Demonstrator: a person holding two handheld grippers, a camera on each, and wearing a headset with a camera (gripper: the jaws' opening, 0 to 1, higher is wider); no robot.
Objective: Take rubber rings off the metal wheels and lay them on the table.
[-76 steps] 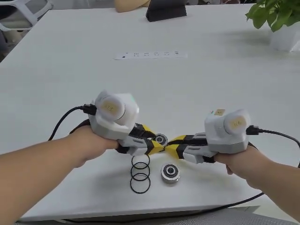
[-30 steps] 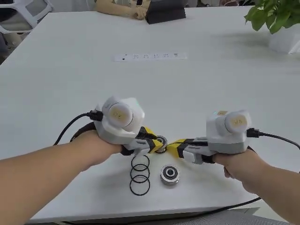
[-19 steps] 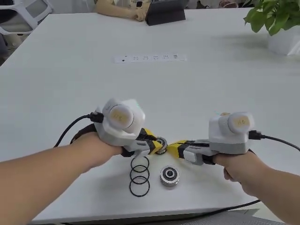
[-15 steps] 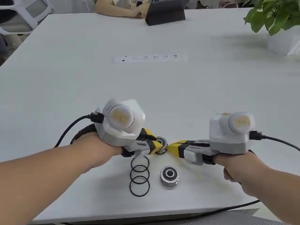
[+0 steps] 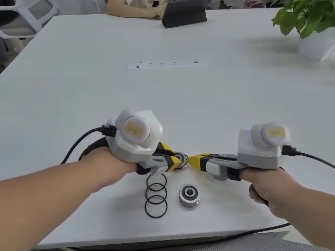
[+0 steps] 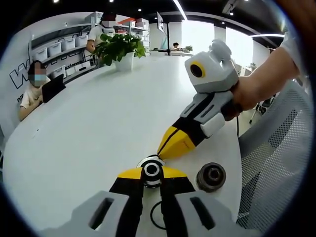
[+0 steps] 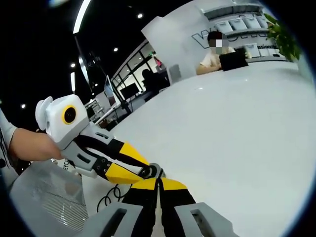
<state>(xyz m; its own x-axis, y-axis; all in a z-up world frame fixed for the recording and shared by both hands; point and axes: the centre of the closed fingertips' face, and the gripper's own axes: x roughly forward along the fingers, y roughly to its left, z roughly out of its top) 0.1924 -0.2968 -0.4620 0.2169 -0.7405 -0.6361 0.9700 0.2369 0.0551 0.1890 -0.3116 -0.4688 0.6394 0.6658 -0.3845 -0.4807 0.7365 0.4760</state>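
My left gripper [image 5: 175, 161] is shut on a small metal wheel [image 5: 180, 157] held just above the white table [image 5: 220, 99]. The closed tip of my right gripper [image 5: 191, 159] touches that wheel's rim from the right; whether it pinches a rubber ring I cannot tell. In the left gripper view the wheel [image 6: 151, 169] sits between my yellow jaws, with the right gripper [image 6: 164, 149] against it. Three black rubber rings [image 5: 156, 193] lie in a row below the grippers. A second metal wheel [image 5: 189, 193] lies beside them.
The table's front edge [image 5: 157, 238] runs close below the rings. A white power strip [image 5: 166, 64] lies mid-table. A potted plant [image 5: 306, 21] stands at the far right, a dark tablet stand [image 5: 184, 13] at the far end. Cables trail from both grippers.
The right gripper's body has risen and shifted slightly right, while its tip stays at the wheel. The left gripper still holds the wheel. Rings and loose wheel have not moved.
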